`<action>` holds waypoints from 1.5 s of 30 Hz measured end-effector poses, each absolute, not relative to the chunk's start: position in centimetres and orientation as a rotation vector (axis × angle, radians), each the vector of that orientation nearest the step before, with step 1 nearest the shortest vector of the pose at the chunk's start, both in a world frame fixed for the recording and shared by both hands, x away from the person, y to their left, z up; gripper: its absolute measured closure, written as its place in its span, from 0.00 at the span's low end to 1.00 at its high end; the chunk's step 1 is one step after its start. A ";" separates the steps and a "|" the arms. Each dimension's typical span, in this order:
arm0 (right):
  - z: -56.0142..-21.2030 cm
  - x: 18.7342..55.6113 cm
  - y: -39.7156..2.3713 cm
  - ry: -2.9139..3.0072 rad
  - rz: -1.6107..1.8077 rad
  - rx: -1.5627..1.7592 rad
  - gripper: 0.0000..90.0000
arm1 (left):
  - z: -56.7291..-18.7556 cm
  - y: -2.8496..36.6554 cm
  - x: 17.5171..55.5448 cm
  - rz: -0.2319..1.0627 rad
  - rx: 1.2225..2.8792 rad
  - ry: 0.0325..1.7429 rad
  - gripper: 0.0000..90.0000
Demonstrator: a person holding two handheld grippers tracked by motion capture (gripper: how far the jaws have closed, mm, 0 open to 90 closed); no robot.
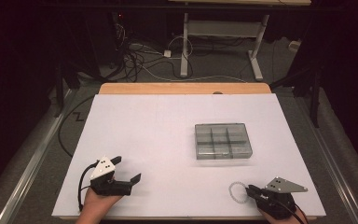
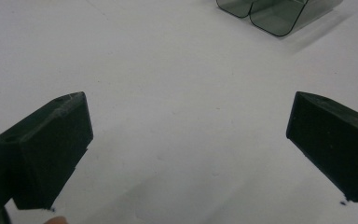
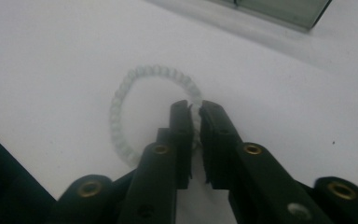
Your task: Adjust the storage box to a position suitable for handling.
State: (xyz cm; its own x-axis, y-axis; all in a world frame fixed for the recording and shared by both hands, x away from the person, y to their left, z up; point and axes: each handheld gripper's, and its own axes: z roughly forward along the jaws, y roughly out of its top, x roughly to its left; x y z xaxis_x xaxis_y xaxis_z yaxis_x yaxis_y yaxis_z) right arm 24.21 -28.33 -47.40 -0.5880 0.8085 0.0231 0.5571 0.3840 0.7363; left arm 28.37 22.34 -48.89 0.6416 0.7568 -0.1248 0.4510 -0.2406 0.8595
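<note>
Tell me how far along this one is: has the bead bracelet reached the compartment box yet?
Not yet. Nothing looks finished: the grey compartment box shows no contents I can make out. In hand: the right hand-held gripper has its jaws nearly closed around the strand of the bead bracelet, which lies on the white table near the front edge. Left, probably: lifting it and carrying it to the box. The left hand-held gripper is open, idle.

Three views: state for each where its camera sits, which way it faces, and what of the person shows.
High view: above the near edge, looking forward and down on the table; both hands, left gripper, right gripper.
Left gripper view: on that gripper, facing across the table; jaws wide apart.
Right gripper view: on that gripper, looking along nearly closed jaws astride the bead bracelet.
Shared: the compartment box, at the top edge of both gripper views.
</note>
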 end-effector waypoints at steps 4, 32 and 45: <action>-47.3 24.4 -28.3 2.287 1.071 1.176 0.81 | -49.0 22.4 28.5 0.385 1.885 0.965 0.00; -47.9 27.0 -29.2 2.101 1.118 1.285 0.97 | -49.2 22.5 28.5 0.359 1.896 0.931 0.41; -47.9 27.1 -29.9 2.067 1.135 1.299 1.00 | -49.2 22.2 28.4 0.386 1.901 0.948 0.73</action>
State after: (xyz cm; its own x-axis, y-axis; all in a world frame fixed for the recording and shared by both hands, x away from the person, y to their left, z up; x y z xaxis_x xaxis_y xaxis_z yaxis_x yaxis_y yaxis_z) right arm 27.11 -29.93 -47.92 -0.4580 0.8874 0.0526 0.5207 0.2198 0.8250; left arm 28.39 22.25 -49.19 0.6507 0.7497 -0.1207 0.4521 -0.2549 0.8548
